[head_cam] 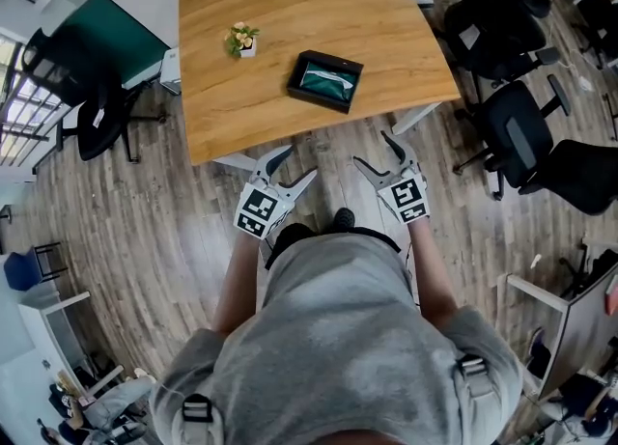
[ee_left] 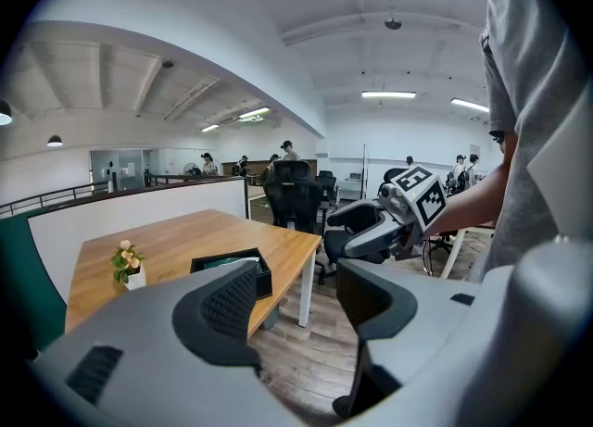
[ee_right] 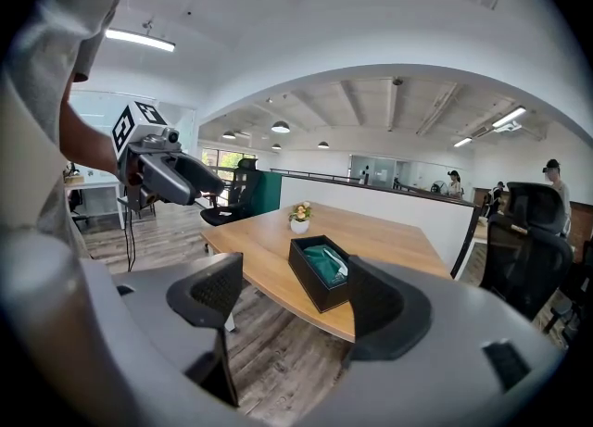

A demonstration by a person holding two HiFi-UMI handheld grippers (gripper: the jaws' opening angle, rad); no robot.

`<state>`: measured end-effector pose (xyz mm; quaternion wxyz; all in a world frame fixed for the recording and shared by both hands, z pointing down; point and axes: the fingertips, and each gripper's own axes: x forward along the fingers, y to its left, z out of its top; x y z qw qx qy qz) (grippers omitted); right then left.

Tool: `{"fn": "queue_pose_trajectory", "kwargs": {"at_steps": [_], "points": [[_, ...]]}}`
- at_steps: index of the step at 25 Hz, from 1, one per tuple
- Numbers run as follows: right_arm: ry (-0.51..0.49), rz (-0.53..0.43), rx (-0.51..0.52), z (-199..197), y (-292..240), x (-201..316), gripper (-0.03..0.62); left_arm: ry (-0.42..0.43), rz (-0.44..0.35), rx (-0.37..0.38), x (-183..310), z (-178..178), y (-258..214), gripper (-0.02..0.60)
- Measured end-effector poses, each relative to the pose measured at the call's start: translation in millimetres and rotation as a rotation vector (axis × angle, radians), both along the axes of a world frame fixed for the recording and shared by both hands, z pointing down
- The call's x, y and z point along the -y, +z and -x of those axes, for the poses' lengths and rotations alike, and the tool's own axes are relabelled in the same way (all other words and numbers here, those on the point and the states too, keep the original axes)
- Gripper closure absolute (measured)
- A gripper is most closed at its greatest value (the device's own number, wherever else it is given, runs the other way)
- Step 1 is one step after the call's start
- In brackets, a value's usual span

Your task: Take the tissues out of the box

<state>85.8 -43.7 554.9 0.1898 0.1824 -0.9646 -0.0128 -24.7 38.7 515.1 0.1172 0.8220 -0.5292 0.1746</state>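
Wood-grain surface ahead, carrying two things. Close to its near edge, toward the right-hand corner: a black open-topped box, set askew to that edge. Inside the box, a green tissue pack with a little white showing on top, lying within the walls. Further in from the near edge and more toward the left edge, apart from the box: a small white flower pot with pale blooms, upright.

Left tongs short of the near edge, over the plank floor and not over the surface. Spread wide, with nothing between the ribbed pads; only floor and a corner of the surface beyond the gap. Right tongs just beside, likewise short of the near edge and over the floor. Spread wide too, pinching nothing, with box and tissue pack in line beyond the gap but well apart from the pads. Both aimed toward the surface and tipped slightly down, marker cubes facing up. No contact with box, pack or surface.

Behind the tongs, the bare forearms and grey shirt of the person. Black office chairs off the right edge of the surface, another off the left.
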Motion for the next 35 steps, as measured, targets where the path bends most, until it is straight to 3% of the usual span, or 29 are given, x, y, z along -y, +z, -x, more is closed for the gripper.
{"fn": "queue_pose_trajectory", "kwargs": {"at_steps": [16,35], "points": [[0.012,0.027,-0.054,2.1,17.1,45.2,0.238,0.005,0.028,-0.012,52.4,16.2,11.2,0.304],[0.156,0.055,-0.1,23.8,26.1,140.5,0.243,0.18,0.058,0.014,185.1,56.2,27.0,0.304]]}}
